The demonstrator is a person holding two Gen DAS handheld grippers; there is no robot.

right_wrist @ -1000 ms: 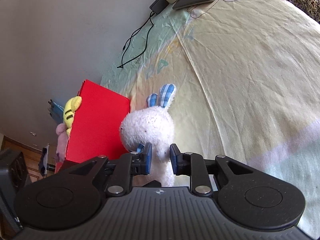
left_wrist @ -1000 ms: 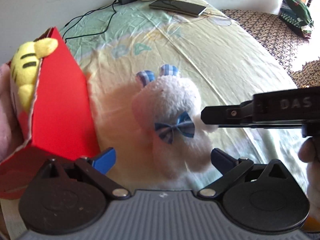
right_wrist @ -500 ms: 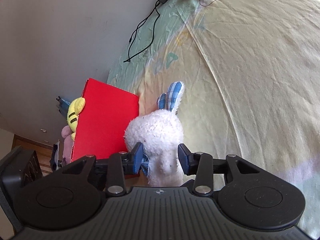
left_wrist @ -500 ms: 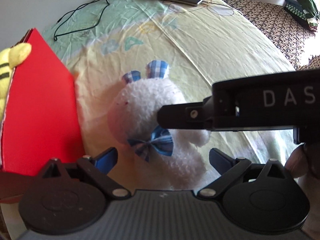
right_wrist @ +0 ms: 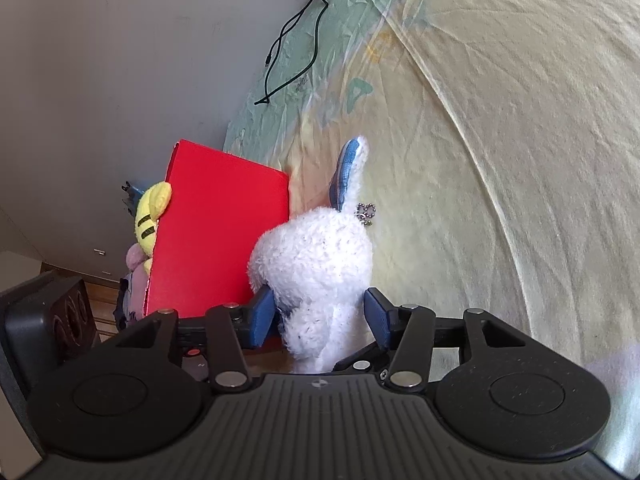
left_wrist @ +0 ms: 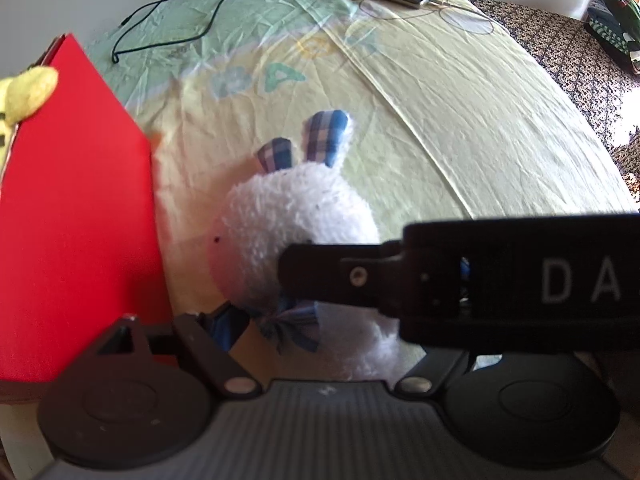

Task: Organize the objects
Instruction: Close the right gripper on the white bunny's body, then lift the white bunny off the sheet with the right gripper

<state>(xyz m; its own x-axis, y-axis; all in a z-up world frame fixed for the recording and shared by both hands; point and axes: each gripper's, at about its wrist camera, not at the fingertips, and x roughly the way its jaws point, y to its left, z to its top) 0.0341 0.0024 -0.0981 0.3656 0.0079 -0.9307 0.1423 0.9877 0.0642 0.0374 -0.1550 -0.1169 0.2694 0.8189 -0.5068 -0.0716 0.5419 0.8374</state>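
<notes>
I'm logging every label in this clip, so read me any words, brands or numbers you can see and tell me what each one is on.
"DA": white capitals on the black body of the right tool, cut off at the picture's edge.
"DA": pale green and blue letters printed on the bed sheet, faded, so the reading is unsure.
Yellow mark above those letters on the sheet: too faint to read.
Red box, white plush rabbit: no text visible.

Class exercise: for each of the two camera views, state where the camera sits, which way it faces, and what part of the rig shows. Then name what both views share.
Left wrist: sits on the left hand-held gripper, facing steeply down at the white plush rabbit on the bedsheet; its jaws are closing around the rabbit, with the right tool crossing in front.
Right wrist: sits on the right hand-held gripper, facing more shallowly along the bed; its jaws are opening, with the rabbit between them.
Shared: rabbit, red box, yellow plush, black cable.
</notes>
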